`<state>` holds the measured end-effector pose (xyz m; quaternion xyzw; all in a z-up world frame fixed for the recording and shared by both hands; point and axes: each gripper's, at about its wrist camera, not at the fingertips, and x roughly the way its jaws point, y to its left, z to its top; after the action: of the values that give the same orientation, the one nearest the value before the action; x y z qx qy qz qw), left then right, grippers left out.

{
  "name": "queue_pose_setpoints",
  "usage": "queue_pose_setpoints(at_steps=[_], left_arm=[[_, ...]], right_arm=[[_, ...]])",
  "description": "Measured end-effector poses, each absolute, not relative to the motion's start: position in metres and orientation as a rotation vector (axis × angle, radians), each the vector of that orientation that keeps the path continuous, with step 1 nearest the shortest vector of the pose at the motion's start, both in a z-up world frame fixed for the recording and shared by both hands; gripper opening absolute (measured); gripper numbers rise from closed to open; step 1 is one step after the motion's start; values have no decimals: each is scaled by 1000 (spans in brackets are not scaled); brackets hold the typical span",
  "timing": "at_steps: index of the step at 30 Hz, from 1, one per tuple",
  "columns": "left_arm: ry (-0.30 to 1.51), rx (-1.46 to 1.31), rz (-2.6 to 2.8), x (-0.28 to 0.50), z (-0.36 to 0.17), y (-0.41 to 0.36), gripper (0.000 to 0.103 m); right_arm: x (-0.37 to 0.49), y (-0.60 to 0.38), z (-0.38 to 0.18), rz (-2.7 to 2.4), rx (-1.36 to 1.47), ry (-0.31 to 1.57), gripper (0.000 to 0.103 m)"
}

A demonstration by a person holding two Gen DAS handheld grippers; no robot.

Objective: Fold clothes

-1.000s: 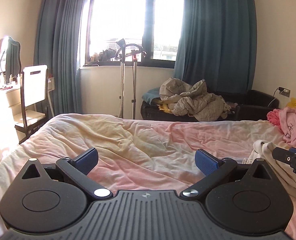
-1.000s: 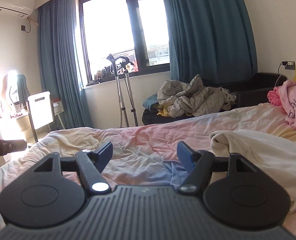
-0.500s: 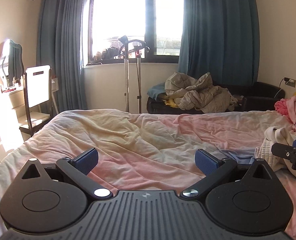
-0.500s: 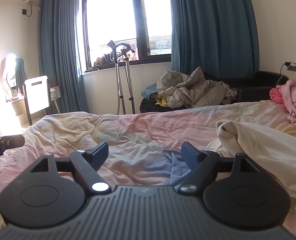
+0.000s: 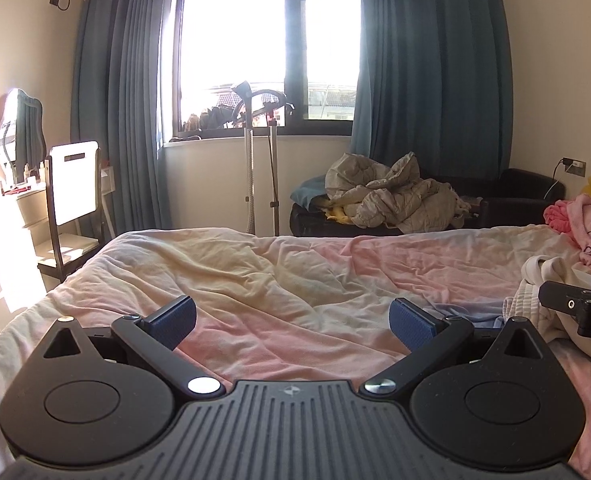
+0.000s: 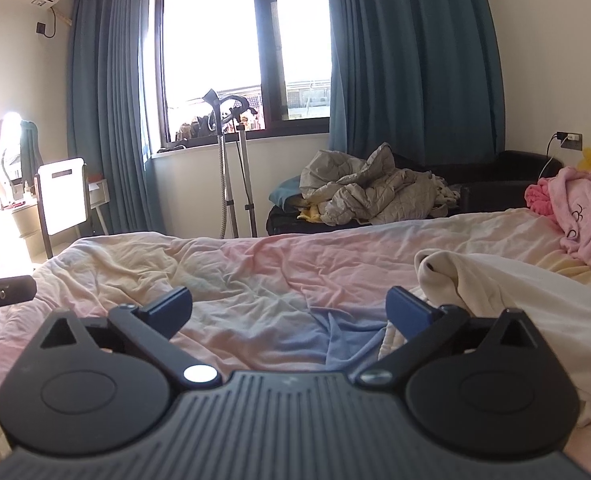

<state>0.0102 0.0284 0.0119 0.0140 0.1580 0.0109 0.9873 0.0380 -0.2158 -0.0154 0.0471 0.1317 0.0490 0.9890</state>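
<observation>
Fingers of the right gripper (image 6: 289,312) are opening wide with nothing between them, the left gripper (image 5: 293,320) likewise spread and empty, while the cream garment (image 6: 495,292) lies crumpled on the bed (image 6: 255,264) just right of the right gripper, looking soft, light and limp, best pinched at a hem or corner

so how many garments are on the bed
2 that I can tell: a cream garment by the right gripper, and a pink garment behind it at the bed's far right. More may be hidden out of frame.
</observation>
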Motion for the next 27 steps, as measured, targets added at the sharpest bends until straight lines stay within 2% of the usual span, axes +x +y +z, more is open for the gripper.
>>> queue_pose_setpoints(at_steps=[27], left_arm=[[338,54,38,12,5,22,103]], right_arm=[[41,-218,-19,99,119,276,103]])
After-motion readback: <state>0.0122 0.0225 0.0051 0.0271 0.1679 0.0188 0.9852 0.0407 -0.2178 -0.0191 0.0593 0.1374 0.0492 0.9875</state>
